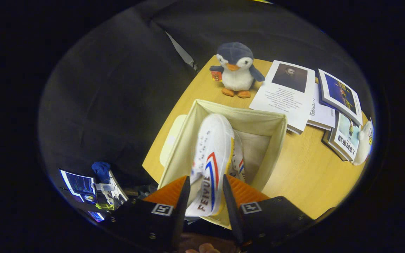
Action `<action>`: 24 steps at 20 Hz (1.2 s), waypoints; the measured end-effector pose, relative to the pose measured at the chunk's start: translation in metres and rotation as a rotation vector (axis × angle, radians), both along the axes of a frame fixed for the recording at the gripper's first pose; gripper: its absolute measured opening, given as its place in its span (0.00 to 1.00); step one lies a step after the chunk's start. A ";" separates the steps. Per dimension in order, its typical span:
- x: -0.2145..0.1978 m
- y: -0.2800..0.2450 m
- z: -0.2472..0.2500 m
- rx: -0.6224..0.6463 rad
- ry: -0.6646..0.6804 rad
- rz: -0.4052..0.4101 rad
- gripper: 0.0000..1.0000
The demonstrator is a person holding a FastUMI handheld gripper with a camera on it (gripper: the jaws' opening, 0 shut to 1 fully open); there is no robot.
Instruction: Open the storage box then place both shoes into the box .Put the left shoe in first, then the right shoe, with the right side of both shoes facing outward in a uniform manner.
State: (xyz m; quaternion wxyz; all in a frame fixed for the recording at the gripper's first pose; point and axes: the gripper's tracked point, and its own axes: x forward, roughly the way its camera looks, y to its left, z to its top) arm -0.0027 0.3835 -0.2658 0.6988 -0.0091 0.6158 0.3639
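An open cream fabric storage box (244, 111) stands on the wooden table (304, 172), just ahead of the fingers. My gripper (206, 182) is shut on a white shoe (213, 154) with red and blue stripes, gripped near its heel. That shoe lies on its side, toe pointing away, and reaches down into the box. A second white shoe (238, 160) with the same stripes lies in the box to the right of the held one, mostly hidden by it. The box's pale lid (169, 140) lies flat on the table against the box's left wall.
Beyond the box stands a plush penguin (237, 68). To its right lie a white booklet (287, 95), several stacked books (341, 93) and a white toy (364, 140). The table's left edge (169, 123) runs close beside the lid. Screens (79, 184) glow below, off the table.
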 end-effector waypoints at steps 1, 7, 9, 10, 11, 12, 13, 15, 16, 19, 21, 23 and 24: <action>0.009 -0.007 0.002 -0.006 -0.044 0.004 0.74; 0.027 -0.036 0.046 0.064 -0.172 -0.065 0.94; 0.030 -0.054 0.061 0.105 -0.229 -0.110 0.94; 0.034 -0.066 0.072 0.120 -0.268 -0.137 0.94; 0.039 -0.078 0.082 0.132 -0.311 -0.162 0.94; 0.043 -0.092 0.092 0.144 -0.358 -0.190 0.94; 0.046 -0.105 0.102 0.159 -0.401 -0.226 0.94; 0.045 -0.134 0.120 0.186 -0.472 -0.303 0.94; 0.046 -0.152 0.129 0.191 -0.518 -0.348 0.94; 0.057 -0.203 0.168 0.190 -0.746 -0.463 0.94; 0.052 -0.244 0.201 0.175 -0.914 -0.518 0.94; 0.048 -0.270 0.240 0.179 -1.061 -0.579 0.94; 0.045 -0.282 0.252 0.171 -1.121 -0.618 0.94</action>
